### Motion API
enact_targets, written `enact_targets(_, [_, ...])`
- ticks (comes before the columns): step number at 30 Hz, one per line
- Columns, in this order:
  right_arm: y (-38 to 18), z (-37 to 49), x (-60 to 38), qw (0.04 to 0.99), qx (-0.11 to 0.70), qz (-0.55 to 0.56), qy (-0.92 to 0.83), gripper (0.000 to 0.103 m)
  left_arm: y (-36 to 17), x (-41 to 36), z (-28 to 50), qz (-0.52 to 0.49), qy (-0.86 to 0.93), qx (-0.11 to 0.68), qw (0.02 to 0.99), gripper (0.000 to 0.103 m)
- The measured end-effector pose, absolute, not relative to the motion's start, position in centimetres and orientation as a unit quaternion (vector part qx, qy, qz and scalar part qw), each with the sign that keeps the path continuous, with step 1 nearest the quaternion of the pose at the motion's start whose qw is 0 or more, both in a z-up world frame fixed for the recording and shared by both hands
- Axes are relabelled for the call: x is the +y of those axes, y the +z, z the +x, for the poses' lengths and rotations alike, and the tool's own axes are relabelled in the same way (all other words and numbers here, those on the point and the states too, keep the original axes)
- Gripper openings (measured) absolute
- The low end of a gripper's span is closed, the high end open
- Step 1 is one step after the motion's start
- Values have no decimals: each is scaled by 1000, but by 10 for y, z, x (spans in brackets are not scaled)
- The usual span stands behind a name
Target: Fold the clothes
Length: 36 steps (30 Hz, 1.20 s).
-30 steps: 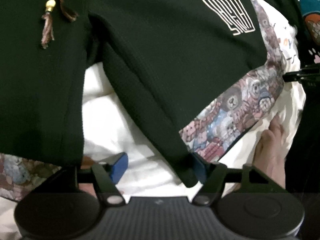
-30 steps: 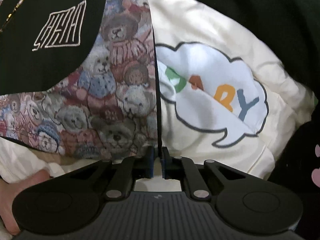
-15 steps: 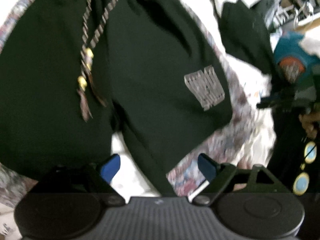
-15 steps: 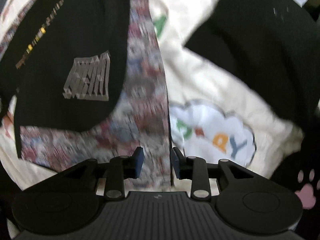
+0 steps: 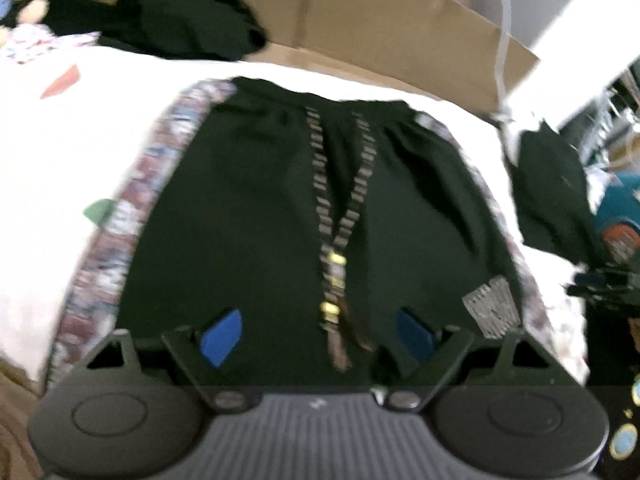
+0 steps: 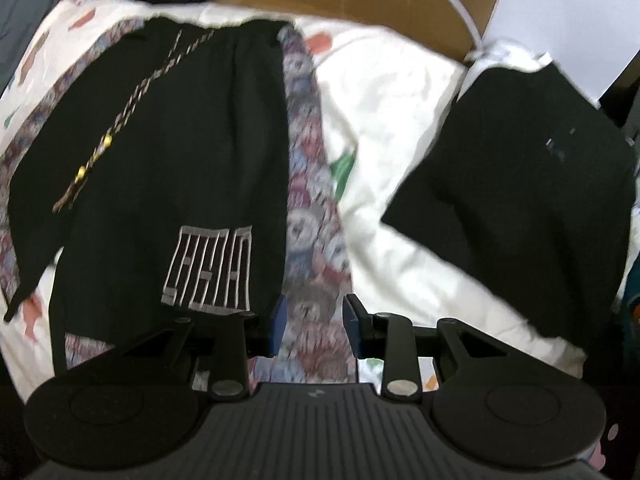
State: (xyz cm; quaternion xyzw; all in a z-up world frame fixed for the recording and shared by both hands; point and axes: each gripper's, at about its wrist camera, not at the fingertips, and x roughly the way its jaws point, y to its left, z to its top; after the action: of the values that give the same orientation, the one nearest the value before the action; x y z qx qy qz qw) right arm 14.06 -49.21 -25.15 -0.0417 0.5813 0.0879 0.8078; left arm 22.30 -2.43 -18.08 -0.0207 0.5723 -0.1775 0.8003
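Hovering over the bed, the left hand-held gripper (image 5: 318,338) has its blue pads (image 5: 221,336) set wide apart with nothing between them, its jaws having just been opening; beneath it the black shorts (image 5: 256,216) lie spread flat on the white duvet (image 5: 48,152), waistband toward 12 o'clock and hems toward 6. A striped drawstring (image 5: 340,216) with yellow beads runs down the middle of the shorts from the waistband, its tasselled ends lying between the pads in this view. A teddy-bear patterned side panel (image 5: 132,208) edges the shorts at 9 o'clock, and a grey outlined logo (image 5: 494,310) sits on the leg at 4 o'clock. The right hand-held gripper (image 6: 314,322) is also parted, more narrowly, its jaws having just been opening too; they hang over the other patterned panel (image 6: 308,184) without pinching it. In that view the logo (image 6: 210,268) lies just at 9 o'clock of the pads, and the shorts (image 6: 160,140) stretch away toward 11 o'clock. A separate black garment (image 6: 516,200) lies on the duvet (image 6: 392,120) at 2 o'clock, well apart from the shorts. Farther off, at 12 o'clock, a cardboard box (image 5: 380,16) stands beyond the bed, with another dark heap of clothing (image 5: 180,16) at 11 o'clock in the left view.
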Motion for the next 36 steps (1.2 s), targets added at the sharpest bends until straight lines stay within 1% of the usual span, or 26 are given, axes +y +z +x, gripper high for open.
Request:
enact_targets(3, [-249,145,-493,820,566,-37,79,35,-187,-10,239,-20,-163,566,808,84])
enact_targets(7, [-254,149,-490,817,571,-35,77,35,-195,5,255,-17,-154,568,809,84])
enact_targets(17, [-260,156,-485,817,570,-44,74,36,-196,15,288,-19,-147,550,822,84])
enact_targets(22, [-253,165,-489,837,544,-46,46,41,-198,21,302,-12,-142,540,829,84])
enact_targets(28, [-238,186,-492,859,510,-33,28,41,-200,36,314,-26,-138,522,841,83])
enact_targets(30, [-235,195,-490,864,501,-32,31,41,-204,40,319,-26,-139,521,841,73])
enact_targets(31, [-235,200,-488,866,498,-33,32,41,-206,40,322,-25,-140,524,840,66])
enact_targets(32, [-236,204,-486,866,498,-34,33,41,-210,40,325,-21,-141,530,836,63])
enact_targets(36, [-241,217,-479,865,499,-39,35,41,-222,38,335,-16,-149,530,835,62])
